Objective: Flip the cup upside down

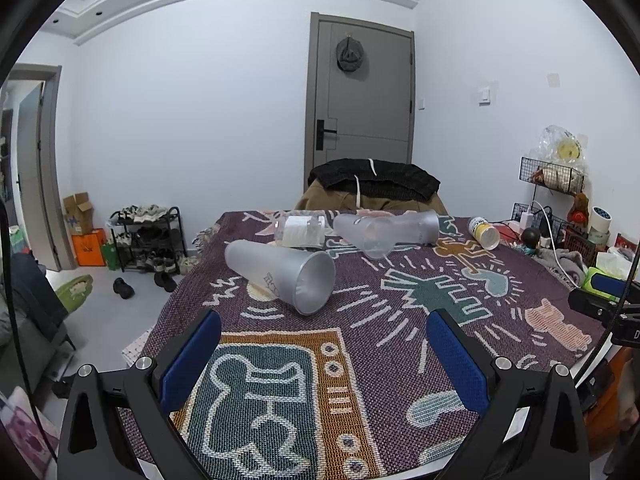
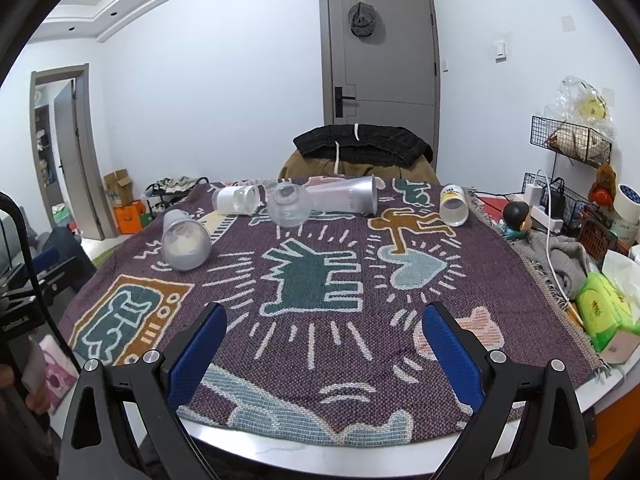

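Note:
Several cups lie on their sides on the patterned cloth [image 1: 360,340]. A frosted cup [image 1: 280,274] lies nearest my left gripper [image 1: 324,320], mouth toward me; it also shows in the right wrist view [image 2: 186,240] at the left. Farther back lie a ribbed clear cup [image 1: 300,228], a small clear cup [image 1: 370,240], a long frosted cup [image 1: 412,226] and a yellow-labelled cup [image 1: 484,232]. In the right wrist view these are the ribbed cup [image 2: 236,199], clear cup [image 2: 289,205], long cup [image 2: 348,196] and yellow cup [image 2: 453,205]. My right gripper [image 2: 324,312] is open and empty over the cloth [image 2: 320,320]. My left gripper is open and empty.
A chair draped with dark clothes [image 1: 376,180] stands behind the table. Clutter fills the right edge: green tissue pack [image 2: 608,312], grey cloth [image 2: 560,256], white cable [image 2: 550,224], wire baskets [image 2: 572,140]. A shoe rack [image 1: 148,236] stands on the floor at left.

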`<state>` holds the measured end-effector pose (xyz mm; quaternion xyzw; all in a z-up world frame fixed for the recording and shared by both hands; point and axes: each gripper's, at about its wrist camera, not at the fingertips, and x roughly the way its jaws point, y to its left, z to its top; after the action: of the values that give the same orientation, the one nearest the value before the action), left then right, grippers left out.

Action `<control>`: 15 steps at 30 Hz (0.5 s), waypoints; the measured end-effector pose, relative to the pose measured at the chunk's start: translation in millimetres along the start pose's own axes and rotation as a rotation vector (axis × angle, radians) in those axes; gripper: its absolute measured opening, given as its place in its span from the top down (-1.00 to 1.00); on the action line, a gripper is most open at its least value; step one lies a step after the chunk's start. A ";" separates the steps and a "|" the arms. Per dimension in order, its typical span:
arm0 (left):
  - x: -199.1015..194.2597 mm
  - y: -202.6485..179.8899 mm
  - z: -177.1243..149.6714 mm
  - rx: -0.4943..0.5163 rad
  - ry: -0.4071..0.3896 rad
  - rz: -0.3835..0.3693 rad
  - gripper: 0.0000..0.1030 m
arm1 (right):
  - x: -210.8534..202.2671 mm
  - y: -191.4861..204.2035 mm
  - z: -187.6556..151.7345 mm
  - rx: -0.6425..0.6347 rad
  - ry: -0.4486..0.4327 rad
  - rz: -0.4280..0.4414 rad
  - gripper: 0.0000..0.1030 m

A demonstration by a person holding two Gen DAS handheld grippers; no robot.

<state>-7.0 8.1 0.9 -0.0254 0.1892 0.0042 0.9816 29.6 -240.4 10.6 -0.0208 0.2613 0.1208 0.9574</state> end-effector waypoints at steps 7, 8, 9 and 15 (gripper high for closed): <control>-1.5 1.6 1.5 -0.004 -0.008 -0.005 -0.99 | -2.3 0.4 0.8 -0.007 -0.012 0.009 -0.91; -1.2 1.4 1.6 -0.005 -0.006 -0.009 -0.99 | -2.5 0.2 0.7 -0.007 -0.013 0.010 -0.91; -0.7 0.6 1.4 -0.005 -0.006 -0.012 -0.99 | -2.3 -0.1 0.7 -0.006 -0.013 0.009 -0.91; -1.0 -1.6 1.0 0.004 -0.010 -0.011 -0.99 | -1.6 -2.4 0.7 -0.001 -0.011 0.010 -0.91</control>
<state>-7.6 6.6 2.3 -0.0243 0.1840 -0.0016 0.9826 29.2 -243.1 11.9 -0.0193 0.2560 0.1259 0.9582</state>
